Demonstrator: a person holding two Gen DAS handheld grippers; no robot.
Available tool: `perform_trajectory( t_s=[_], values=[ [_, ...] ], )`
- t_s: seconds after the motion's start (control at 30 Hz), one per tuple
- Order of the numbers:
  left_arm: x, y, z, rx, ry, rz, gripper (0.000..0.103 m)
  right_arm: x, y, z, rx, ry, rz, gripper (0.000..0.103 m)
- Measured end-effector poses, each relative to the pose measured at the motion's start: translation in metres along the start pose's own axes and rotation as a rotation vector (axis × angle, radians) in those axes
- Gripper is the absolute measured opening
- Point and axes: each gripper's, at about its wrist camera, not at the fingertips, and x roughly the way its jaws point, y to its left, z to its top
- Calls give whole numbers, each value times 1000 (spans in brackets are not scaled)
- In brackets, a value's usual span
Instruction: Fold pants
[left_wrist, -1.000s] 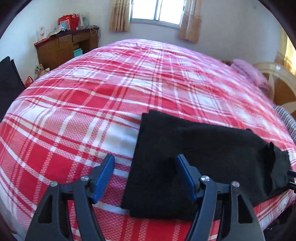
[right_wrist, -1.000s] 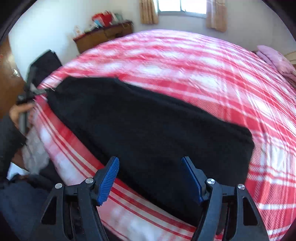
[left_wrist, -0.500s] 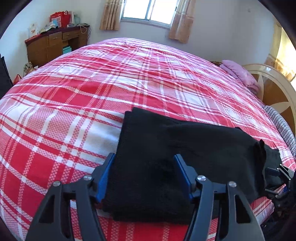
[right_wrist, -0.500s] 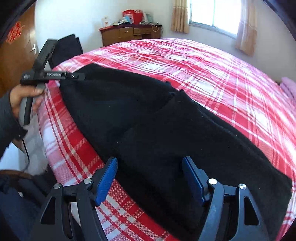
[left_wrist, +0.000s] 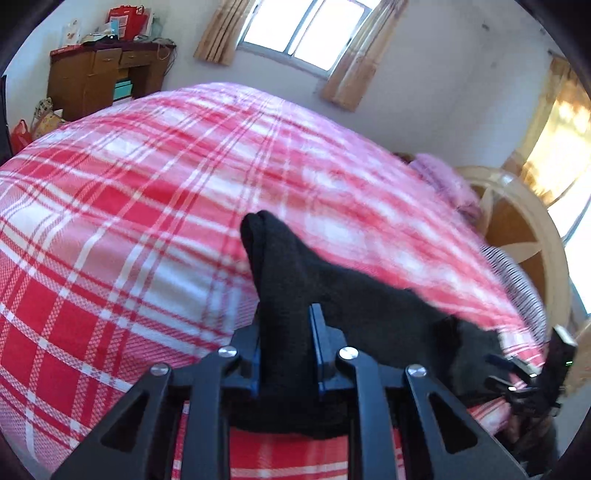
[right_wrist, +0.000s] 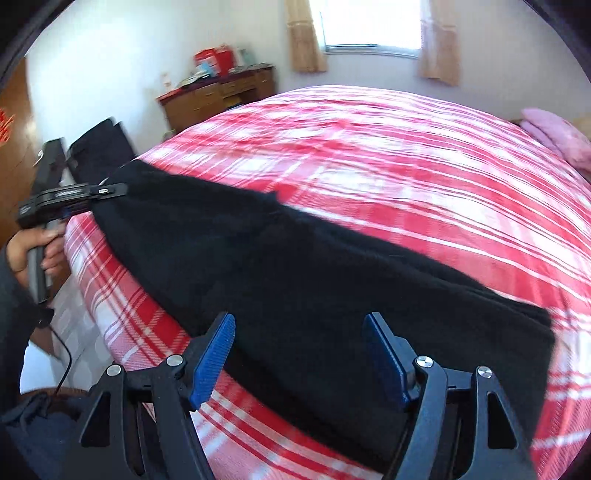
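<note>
Left wrist view: the left tool (left_wrist: 286, 343) has just been closing and now pinches one end of the black pants (left_wrist: 332, 306), the cloth bunching up in a peak between its pads.
Right wrist view: the right tool (right_wrist: 297, 347) hangs wide over the other end of the pants (right_wrist: 295, 266), its blue pads (right_wrist: 214, 354) astride the cloth but not pressing on it.
Where the pants lie: stretched along the near edge of the bed (right_wrist: 406, 147), on the red plaid sheet, already folded lengthwise as far as the blurred frames let me judge.
Person: a hand (right_wrist: 35, 251) grips the handle of the left tool at the far end of the cloth.
How the cloth handles: soft, light and limp; it sags and wrinkles where lifted, and the layers may slide apart.
Where to hold: at the end hem, catching every layer near a corner, so the fold carries over evenly.
</note>
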Motion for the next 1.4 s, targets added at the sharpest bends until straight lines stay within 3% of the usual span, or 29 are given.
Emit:
perform_trajectory(
  t_s=[0.33, 0.47, 0.67, 0.83, 0.97, 1.17, 1.23, 1.3, 1.37, 1.4],
  values=[
    [-32, -83, 25, 80, -92, -160, 21, -58, -67, -23, 99, -54, -147, 73],
    [-28, -136, 33, 203, -90, -168, 21, -77, -95, -29, 159, -89, -185, 73],
    [0, -219, 28, 359, -20, -208, 21, -93, -124, -34, 214, -124, -206, 73],
    [35, -280, 0, 476, 67, -227, 21, -92, -145, -40, 257, -127, -213, 73],
    [84, -322, -45, 587, 148, -199, 21, -92, -162, -41, 315, -132, -210, 73],
    [139, -344, -100, 661, 251, -191, 24, -94, -176, -44, 386, -141, -170, 74],
    [131, -349, -110, 681, 238, -216, 28, -93, -177, -44, 393, -144, -158, 74],
    [111, -349, -108, 674, 213, -284, 42, -93, -177, -45, 405, -148, -137, 74],
    [90, -345, -103, 659, 143, -327, 65, -92, -176, -45, 420, -148, -109, 74],
    [72, -337, -97, 644, 80, -338, 70, -92, -174, -44, 424, -149, -93, 74]
  ],
)
